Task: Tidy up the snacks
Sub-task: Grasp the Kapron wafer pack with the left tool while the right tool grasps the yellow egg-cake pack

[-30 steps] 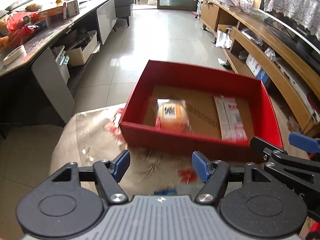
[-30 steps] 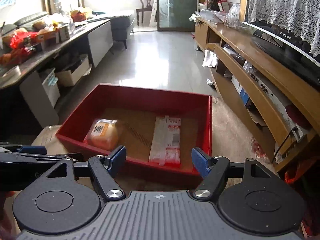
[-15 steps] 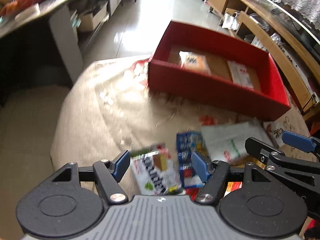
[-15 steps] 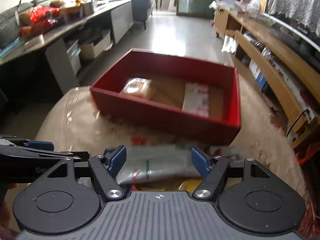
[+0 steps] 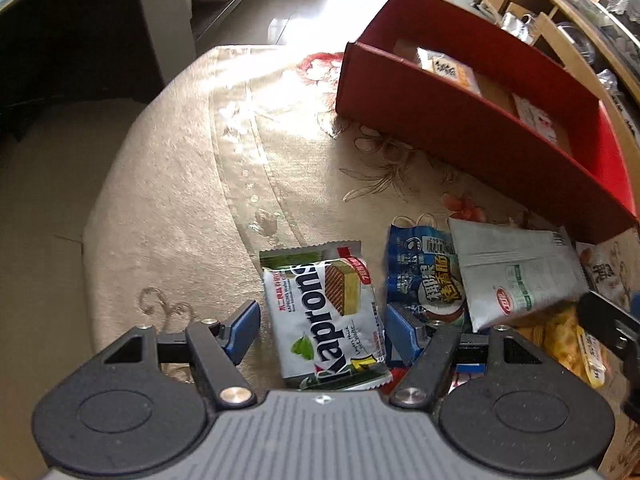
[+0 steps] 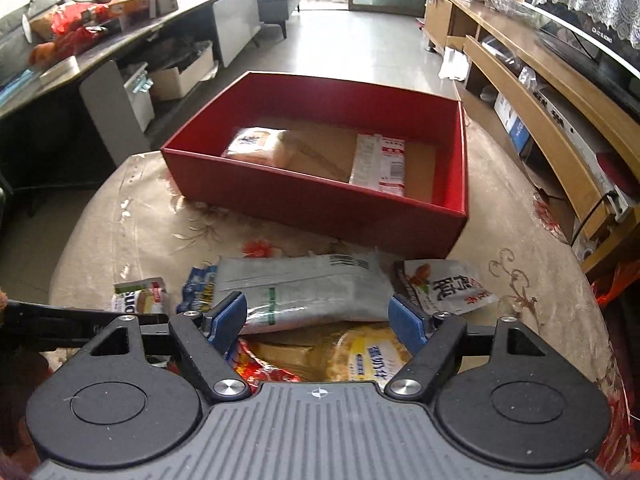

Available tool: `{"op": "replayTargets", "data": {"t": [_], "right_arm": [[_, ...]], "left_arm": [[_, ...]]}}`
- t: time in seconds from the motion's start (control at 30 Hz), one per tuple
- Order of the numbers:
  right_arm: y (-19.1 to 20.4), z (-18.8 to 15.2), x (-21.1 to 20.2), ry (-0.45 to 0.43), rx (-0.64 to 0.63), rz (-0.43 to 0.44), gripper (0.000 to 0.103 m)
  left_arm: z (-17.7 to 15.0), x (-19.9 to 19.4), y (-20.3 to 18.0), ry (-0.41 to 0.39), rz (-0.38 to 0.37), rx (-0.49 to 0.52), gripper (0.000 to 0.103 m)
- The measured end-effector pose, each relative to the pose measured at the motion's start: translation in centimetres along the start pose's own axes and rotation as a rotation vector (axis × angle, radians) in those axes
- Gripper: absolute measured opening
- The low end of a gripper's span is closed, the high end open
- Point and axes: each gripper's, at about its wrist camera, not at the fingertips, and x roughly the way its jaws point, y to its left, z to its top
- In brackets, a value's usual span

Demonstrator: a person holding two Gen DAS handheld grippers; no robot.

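Note:
A red box [image 6: 316, 204] [image 5: 480, 136] sits at the table's far side and holds an orange bun pack [image 6: 256, 146] and a white-red pack [image 6: 380, 164]. Loose snacks lie in front of it. My left gripper [image 5: 320, 328] is open, its fingers either side of a Kaprons wafer pack [image 5: 332, 316], with a blue pack [image 5: 424, 272] at its right finger. My right gripper [image 6: 318, 320] is open over a grey-white pouch [image 6: 304, 292] and a yellow pack [image 6: 360, 356]. The grey-white pouch also shows in the left wrist view [image 5: 516, 272].
The round table has a beige flowered cloth [image 5: 224, 184]. A white nut pouch [image 6: 444, 284] lies right of the grey pouch. A dark counter with clutter [image 6: 80, 28] stands at left, wooden shelves [image 6: 540, 92] at right, tiled floor beyond.
Both grippers have pulled back from the red box and dropped low over the loose snacks. The left one has come down around the Kaprons pack. Both stay open.

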Motion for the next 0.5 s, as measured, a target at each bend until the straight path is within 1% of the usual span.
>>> {"op": "replayTargets", "data": {"t": [0.13, 0.2, 0.4, 0.5], "right_arm": [[-0.9, 0.0, -0.2, -0.003, 0.011, -0.003, 0.084], [-1.7, -0.1, -0.3, -0.001, 0.023, -0.011, 0.084], [-4.5, -1.1, -0.6, 0.019, 0.068, -0.050, 0.084], [-6.2, -2.4, -1.0, 0.036, 0.106, -0.063, 0.084]], "left_arm": [[0.0, 0.3, -0.6, -0.026, 0.037, 0.010, 0.063], [-0.1, 0.1, -0.5, -0.028, 0.034, 0.013, 0.057], [-1.2, -0.5, 0.0, -0.006, -0.002, 0.066, 0.054], [-2.0, -1.0, 0.2, 0.011, -0.034, 0.089, 0.054]]}}
